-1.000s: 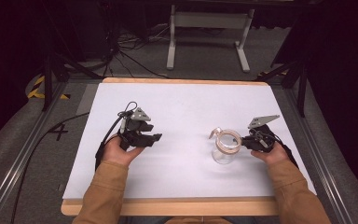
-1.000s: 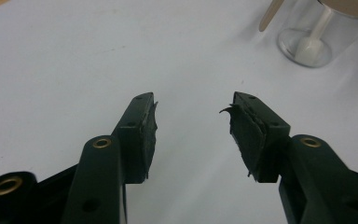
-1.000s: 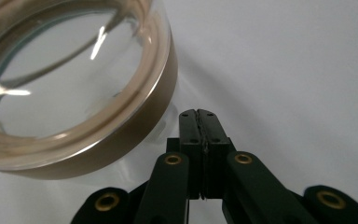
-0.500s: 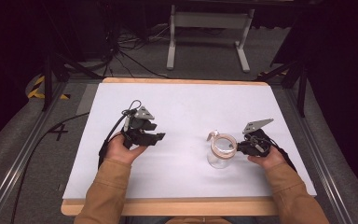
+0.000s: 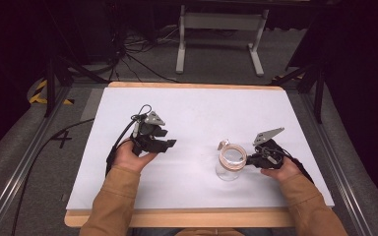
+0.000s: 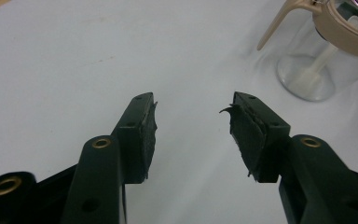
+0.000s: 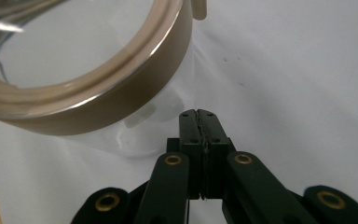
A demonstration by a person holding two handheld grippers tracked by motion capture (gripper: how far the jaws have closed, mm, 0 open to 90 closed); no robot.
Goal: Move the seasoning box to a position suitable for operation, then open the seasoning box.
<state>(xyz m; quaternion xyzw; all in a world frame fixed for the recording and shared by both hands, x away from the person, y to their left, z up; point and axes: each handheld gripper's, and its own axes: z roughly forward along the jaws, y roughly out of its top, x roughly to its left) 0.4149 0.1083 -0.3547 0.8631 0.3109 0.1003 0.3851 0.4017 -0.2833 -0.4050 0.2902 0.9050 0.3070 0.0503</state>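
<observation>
well, nearest the bottom edge the orange sleeves (image 5: pixel 113 196) are cut off, so little of the person shows beyond forearms and hands. the left tongs (image 6: pixel 193 135) sit wide apart over bare white table (image 5: pixel 202 113), their dark rubber pads (image 6: pixel 147 135) frayed at the edges. the right tongs (image 7: pixel 204 140) are pressed flat together with nothing between them, tips just beside a clear jar (image 5: pixel 230 164). its glass wall is hard to see through; a tan ring rims the mouth, a tan handle (image 6: pixel 279 23) curves off one side. the jar stands right of centre. beyond the table, a metal stand (image 5: pixel 219 34) fades into dark.
</observation>
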